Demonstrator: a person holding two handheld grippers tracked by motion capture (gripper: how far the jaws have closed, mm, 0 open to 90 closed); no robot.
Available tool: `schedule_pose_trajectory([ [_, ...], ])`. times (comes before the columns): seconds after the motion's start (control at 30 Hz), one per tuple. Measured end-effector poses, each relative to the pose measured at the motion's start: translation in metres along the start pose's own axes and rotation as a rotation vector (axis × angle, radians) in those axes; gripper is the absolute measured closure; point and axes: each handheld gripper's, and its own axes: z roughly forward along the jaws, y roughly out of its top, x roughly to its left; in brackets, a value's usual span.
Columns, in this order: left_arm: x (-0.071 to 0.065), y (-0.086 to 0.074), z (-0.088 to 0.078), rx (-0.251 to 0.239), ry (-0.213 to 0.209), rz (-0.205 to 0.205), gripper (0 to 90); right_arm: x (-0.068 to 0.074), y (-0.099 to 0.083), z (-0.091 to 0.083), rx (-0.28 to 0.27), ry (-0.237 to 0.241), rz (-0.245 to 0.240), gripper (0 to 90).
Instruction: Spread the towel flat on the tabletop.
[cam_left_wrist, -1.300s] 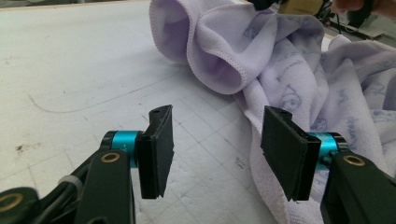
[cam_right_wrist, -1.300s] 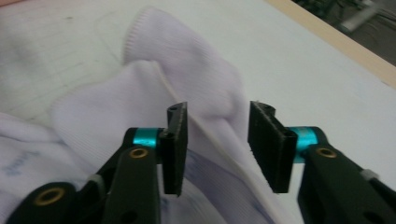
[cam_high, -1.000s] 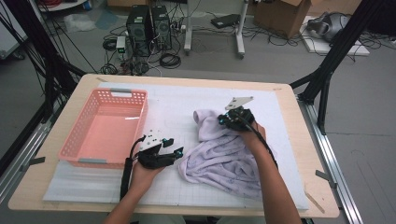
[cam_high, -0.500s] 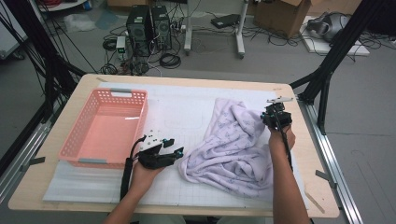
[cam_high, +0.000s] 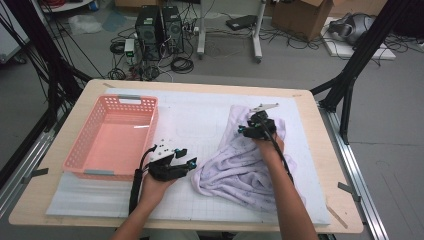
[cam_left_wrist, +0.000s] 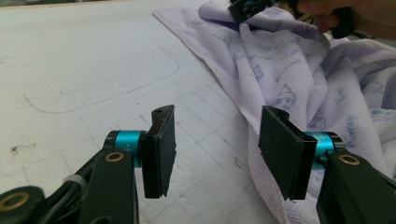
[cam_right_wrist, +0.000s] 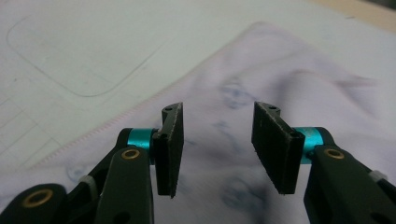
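Observation:
A lavender towel (cam_high: 240, 165) (cam_left_wrist: 289, 65) (cam_right_wrist: 261, 79) with a faint print lies crumpled on the white mat (cam_high: 200, 120), right of centre. My right gripper (cam_high: 246, 129) (cam_right_wrist: 217, 149) hovers over the towel's far part. Its jaws have just been opening, and the cloth lies beyond the pads with nothing pinched between them. My left gripper (cam_high: 187, 159) (cam_left_wrist: 215, 149) rests low on the mat at the towel's near left edge, open, with its right pad beside the hem. The right gripper (cam_left_wrist: 250, 7) also shows far off in the left gripper view.
A pink plastic basket (cam_high: 131, 101) stands empty on the left of the mat. The wooden table's edge (cam_high: 330, 150) runs close past the towel on the right. Black frame legs, computers and cables lie on the floor beyond the table.
The right gripper swung out to the right with the towel's corner, spreading the cloth, then came back left and down and let it go. The left gripper stayed put.

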Motion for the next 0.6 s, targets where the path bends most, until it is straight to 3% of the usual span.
schedule_pose_trajectory([
  [0.17, 0.000, 0.000, -0.001, 0.008, 0.000, 0.003, 46.6, 0.009, 0.005, 0.033, 0.105, 0.012, -0.010, 53.2],
  [0.2, 0.000, 0.000, -0.002, 0.008, 0.002, 0.002, 46.7, 0.011, 0.005, 0.037, 0.105, 0.009, -0.010, 55.0],
  [0.27, 0.001, 0.000, -0.002, 0.007, 0.003, 0.001, 46.8, 0.012, 0.008, 0.040, 0.094, 0.012, -0.008, 67.1],
  [0.3, 0.001, 0.000, -0.002, 0.007, 0.004, -0.002, 46.9, 0.014, 0.011, 0.041, 0.098, 0.033, -0.009, 81.7],
  [0.33, 0.001, 0.000, -0.003, 0.007, 0.005, -0.003, 47.0, 0.017, 0.013, 0.044, 0.097, 0.052, -0.021, 87.0],
  [0.4, 0.002, 0.000, -0.003, 0.006, 0.006, -0.001, 47.4, 0.024, 0.020, 0.049, 0.106, 0.050, -0.060, 88.4],
  [0.47, 0.002, 0.000, -0.004, 0.006, 0.010, 0.000, 47.7, 0.030, 0.027, 0.057, 0.095, 0.134, -0.045, 88.8],
  [0.5, 0.003, 0.000, -0.005, 0.006, 0.010, -0.002, 47.8, 0.036, 0.031, 0.061, 0.091, 0.158, -0.060, 88.8],
  [0.6, 0.005, -0.001, -0.006, 0.004, 0.015, -0.007, 47.8, 0.057, 0.042, 0.069, 0.015, 0.280, -0.093, 89.0],
])
